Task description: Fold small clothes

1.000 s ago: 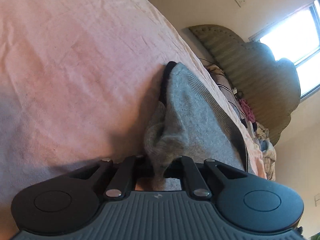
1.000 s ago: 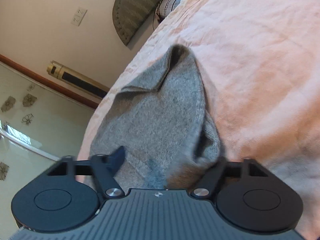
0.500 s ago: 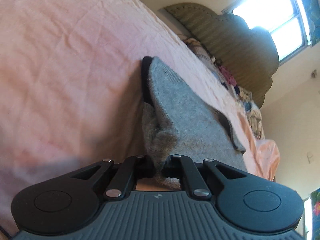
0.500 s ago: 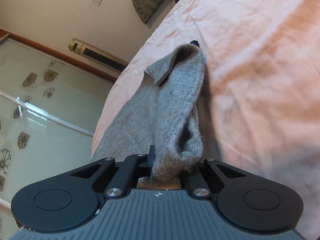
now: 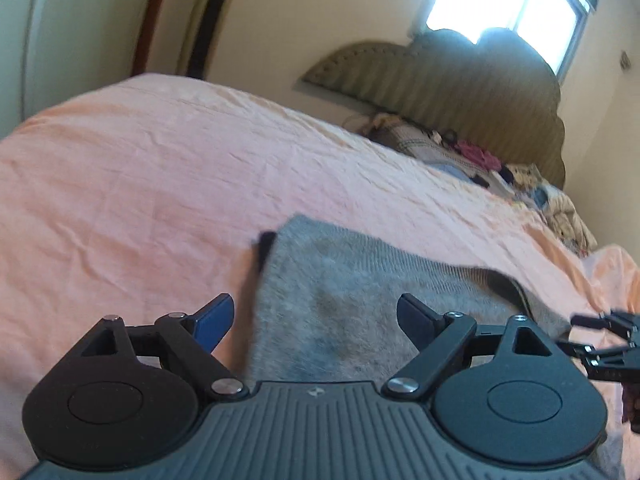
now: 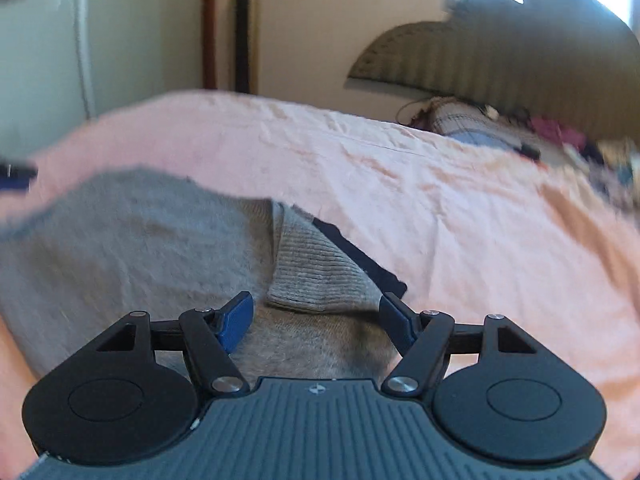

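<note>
A small grey knit garment lies flat on the pink bedsheet, with a dark lining edge showing at its far left corner. My left gripper is open and empty just above the garment's near left part. In the right wrist view the same garment spreads to the left, with a ribbed cuff folded over near the fingers. My right gripper is open and empty over the cuff; it also shows in the left wrist view.
A padded olive headboard stands at the far end of the bed. A pile of mixed clothes lies along it. A wardrobe and the wall stand beyond the bed's left side.
Both grippers were shut on bunched grey fabric and held it up. Now both have opened and let go, and the garment lies flat on the sheet. Both views have swung level.
</note>
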Action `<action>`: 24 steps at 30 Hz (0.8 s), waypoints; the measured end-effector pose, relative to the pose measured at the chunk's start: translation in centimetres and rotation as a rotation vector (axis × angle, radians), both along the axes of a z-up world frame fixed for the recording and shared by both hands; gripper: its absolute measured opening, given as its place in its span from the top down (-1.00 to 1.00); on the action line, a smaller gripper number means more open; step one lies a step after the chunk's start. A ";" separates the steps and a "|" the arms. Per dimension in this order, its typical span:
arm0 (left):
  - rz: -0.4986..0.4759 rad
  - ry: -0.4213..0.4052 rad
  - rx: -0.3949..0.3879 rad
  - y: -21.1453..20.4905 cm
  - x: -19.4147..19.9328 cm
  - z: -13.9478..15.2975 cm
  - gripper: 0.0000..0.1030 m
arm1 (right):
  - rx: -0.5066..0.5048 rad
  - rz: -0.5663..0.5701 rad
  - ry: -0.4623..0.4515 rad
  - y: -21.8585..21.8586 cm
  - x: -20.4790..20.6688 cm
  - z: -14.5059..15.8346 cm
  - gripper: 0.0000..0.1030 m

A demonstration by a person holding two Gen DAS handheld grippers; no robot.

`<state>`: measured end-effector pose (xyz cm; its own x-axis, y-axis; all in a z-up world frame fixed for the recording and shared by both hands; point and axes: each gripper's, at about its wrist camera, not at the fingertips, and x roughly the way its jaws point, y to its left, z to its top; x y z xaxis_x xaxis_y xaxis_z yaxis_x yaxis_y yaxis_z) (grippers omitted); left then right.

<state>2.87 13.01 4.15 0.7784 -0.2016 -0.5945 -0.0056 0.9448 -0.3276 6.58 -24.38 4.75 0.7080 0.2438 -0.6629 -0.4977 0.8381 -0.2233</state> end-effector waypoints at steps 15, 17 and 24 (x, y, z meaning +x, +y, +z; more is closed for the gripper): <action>0.041 0.084 0.029 1.6 -1.7 -1.6 -0.53 | 0.493 -0.358 0.220 -8.5 0.8 -2.1 -0.71; 0.016 0.087 0.027 1.1 -1.8 -1.6 0.04 | 0.524 -0.350 0.260 -8.4 -0.6 -3.0 -0.53; 0.065 0.068 -0.011 1.9 -2.3 -0.8 0.90 | 0.521 -0.309 0.271 -7.7 -1.4 -2.6 0.50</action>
<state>0.56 14.92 3.30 0.7481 -0.1592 -0.6442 -0.0891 0.9379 -0.3352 5.16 -32.11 2.14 0.6214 0.3929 -0.6779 -0.1982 0.9159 0.3491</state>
